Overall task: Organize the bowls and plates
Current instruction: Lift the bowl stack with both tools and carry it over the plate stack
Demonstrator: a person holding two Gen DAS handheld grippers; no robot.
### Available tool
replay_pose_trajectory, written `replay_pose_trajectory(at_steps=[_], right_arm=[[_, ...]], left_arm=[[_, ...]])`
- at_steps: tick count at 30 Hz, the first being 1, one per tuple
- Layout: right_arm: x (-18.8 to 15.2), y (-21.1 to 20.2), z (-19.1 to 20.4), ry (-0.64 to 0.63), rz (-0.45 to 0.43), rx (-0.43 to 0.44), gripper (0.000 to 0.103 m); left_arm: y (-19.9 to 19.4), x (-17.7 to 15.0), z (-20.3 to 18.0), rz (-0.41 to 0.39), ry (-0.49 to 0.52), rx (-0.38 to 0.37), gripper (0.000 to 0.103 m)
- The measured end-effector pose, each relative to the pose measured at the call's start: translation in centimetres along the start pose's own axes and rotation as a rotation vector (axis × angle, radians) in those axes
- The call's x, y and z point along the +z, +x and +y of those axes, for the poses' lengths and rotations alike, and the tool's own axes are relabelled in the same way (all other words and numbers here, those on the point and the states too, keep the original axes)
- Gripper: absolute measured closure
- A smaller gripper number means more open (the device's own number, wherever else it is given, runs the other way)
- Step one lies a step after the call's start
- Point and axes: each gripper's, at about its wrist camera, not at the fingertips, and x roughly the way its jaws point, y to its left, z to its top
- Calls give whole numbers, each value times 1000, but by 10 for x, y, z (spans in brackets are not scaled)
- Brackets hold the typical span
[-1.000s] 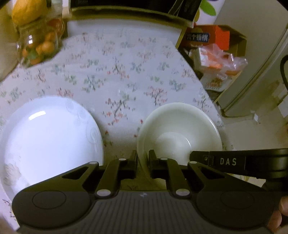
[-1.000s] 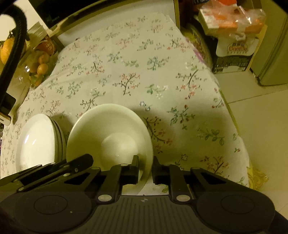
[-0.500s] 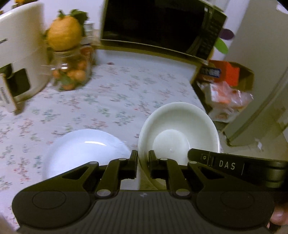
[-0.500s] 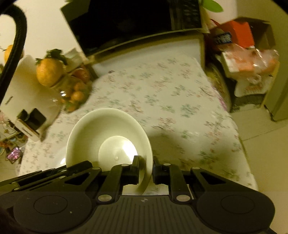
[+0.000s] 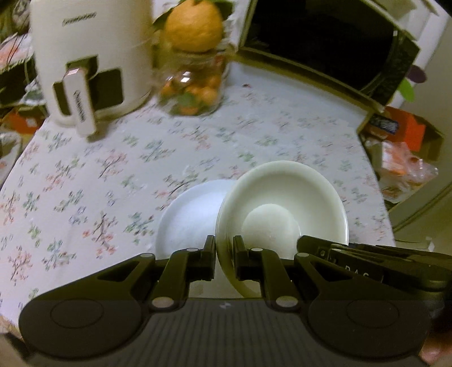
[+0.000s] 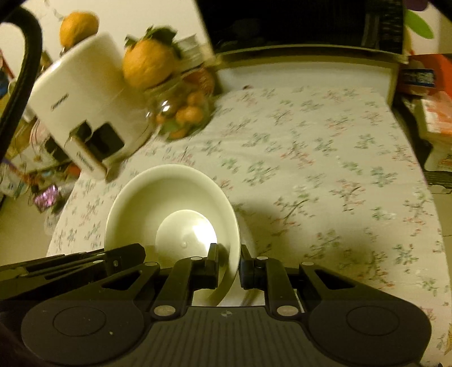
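A cream bowl (image 5: 282, 206) is held off the table by both grippers. My left gripper (image 5: 224, 254) is shut on its left rim. My right gripper (image 6: 228, 261) is shut on its right rim; the bowl also shows in the right wrist view (image 6: 172, 211). A white plate (image 5: 189, 220) lies on the floral tablecloth below and left of the bowl, partly hidden by it. A sliver of the plate (image 6: 250, 240) shows past the bowl's right rim in the right wrist view.
A white appliance (image 5: 82, 62) stands at the back left, with a glass jar of small oranges (image 5: 195, 87) and a large orange fruit (image 5: 195, 25) beside it. A black microwave (image 5: 325, 45) sits at the back. Boxes and bags (image 5: 404, 158) lie off the table's right edge.
Both grippers have lifted the bowl and carried it left, so that it now overlaps the plate. The views have tilted up, and the appliance and jar have come into sight.
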Motion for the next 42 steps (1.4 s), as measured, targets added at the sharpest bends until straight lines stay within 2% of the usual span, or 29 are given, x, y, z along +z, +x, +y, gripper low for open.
replay_pose_trajectory(at_steps=[9,19,30,36,38,40,42], right_arm=[[-2,25,15,-1,88,10,88],[-3,45,19,24,160,1,88],[-3,50,15,54,166,3,86],[0,44,13,59,148,22,81],[0,38,13,55,132,37,78],[-1,30,12,44,112,42,70],[-2,19,11,27,81,38,67]], left_arm=[[13,0,18,43,-18,39,92],[26,-5,21,70,-11,62,92],[32,-3,21,64,3,56,90],[28,-3,21,51,1,59,77],[22,-3,23,45,-5,62,63],[11,-4,24,22,-6,69,51],[-7,-7,26,-27,2,96,45]])
